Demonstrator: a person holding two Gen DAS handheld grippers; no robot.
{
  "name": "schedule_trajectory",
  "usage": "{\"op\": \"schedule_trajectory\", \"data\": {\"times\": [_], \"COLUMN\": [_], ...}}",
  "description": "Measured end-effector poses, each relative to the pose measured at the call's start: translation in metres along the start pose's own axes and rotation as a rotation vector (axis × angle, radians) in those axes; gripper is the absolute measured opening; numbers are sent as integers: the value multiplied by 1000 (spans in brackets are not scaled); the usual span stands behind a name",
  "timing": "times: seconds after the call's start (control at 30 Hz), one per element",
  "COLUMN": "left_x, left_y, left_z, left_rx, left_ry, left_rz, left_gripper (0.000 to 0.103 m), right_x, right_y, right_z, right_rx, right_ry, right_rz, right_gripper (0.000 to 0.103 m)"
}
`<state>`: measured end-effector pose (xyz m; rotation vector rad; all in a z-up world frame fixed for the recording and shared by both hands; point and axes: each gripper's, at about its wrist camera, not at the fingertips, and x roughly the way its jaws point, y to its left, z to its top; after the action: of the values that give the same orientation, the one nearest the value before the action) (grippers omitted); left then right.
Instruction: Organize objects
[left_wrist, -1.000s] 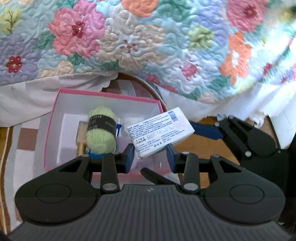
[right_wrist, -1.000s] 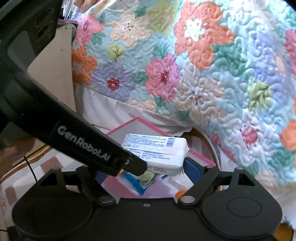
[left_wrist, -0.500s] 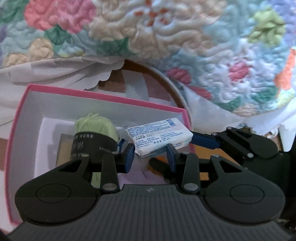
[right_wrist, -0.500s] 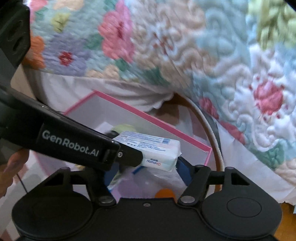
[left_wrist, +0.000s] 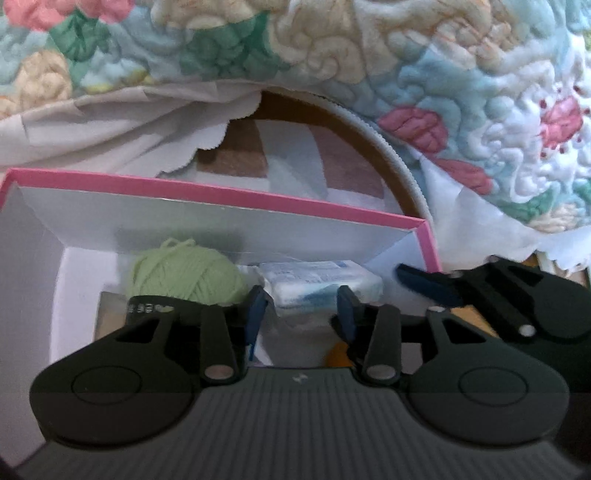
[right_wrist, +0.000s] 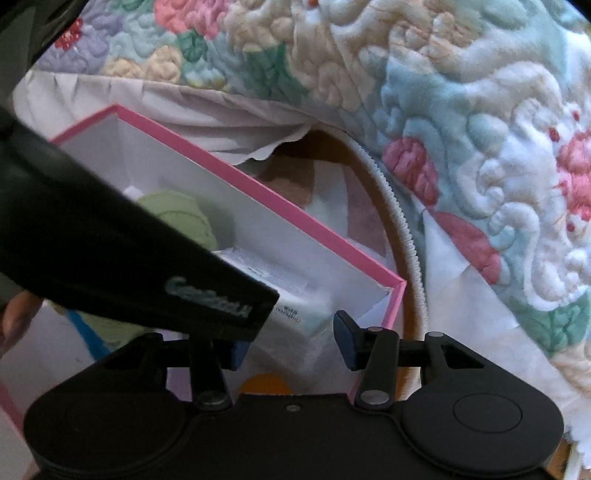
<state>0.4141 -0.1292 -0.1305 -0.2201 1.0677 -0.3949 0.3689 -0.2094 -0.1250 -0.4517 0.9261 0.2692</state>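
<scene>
Through the left wrist camera I see my left gripper with its jaws opening, the white printed tissue pack lying loose between them inside the pink-rimmed white cardboard box, beside a pale green yarn ball. The floral quilted bedspread hangs behind.

Through the right wrist camera, my right gripper is closing narrow, clear of the pack. The left gripper's black body hides much of the box; only here a fingertip shows.
</scene>
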Motion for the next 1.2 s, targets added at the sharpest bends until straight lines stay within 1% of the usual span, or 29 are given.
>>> {"op": "schedule_trajectory", "data": {"times": [0.03,0.07,0.1,0.17,0.23,0.33,0.4,0.47,0.53,0.63,0.77,0.9,1.0,1.2], "left_x": [-3,-6,-9,-15,-21,-35,-45,-57,-71,-92,-125,-166,-196,-238], "left_y": [-2,-4,-6,-8,-13,-18,-19,-18,-16,-15,-21,-23,-23,-18], "left_z": [-2,-3,-5,-10,-15,-22,-26,-31,-36,-43,-52,-61,-71,-91], "left_rx": [5,9,18,21,24,31,15,6,14,39,82,116,133,134], "left_ry": [-5,-7,3,25,34,44,43,36,26,29,-1,-38,-49,-58], "left_rz": [11,14,12,8,21,68,97,124,146,150,182,205,222,251], "left_gripper": [50,54,58,63,65,66,72,76,76,76,76,76,76,76], "right_x": [-2,-6,-10,-21,-33,-46,-55,-67,-76,-94,-121,-147,-168,-205], "right_y": [0,-1,-2,-6,-9,-12,-13,-15,-13,-12,-13,-14,-11,6], "right_z": [-2,-4,-6,-11,-17,-27,-33,-40,-41,-46,-49,-48,-47,-51], "right_rx": [-3,1,9,43,77,124,163,196,222,255,283,319,336,337], "right_ry": [-6,-18,-28,-50,-70,-95,-106,-123,-134,-144,-154,-136,-130,-142], "right_rz": [-7,-13,-7,22,53,97,125,152,176,198,202,201,211,223], "right_gripper": [58,62,63,64,64,65,65,65,66,66,66,67,70,71]}}
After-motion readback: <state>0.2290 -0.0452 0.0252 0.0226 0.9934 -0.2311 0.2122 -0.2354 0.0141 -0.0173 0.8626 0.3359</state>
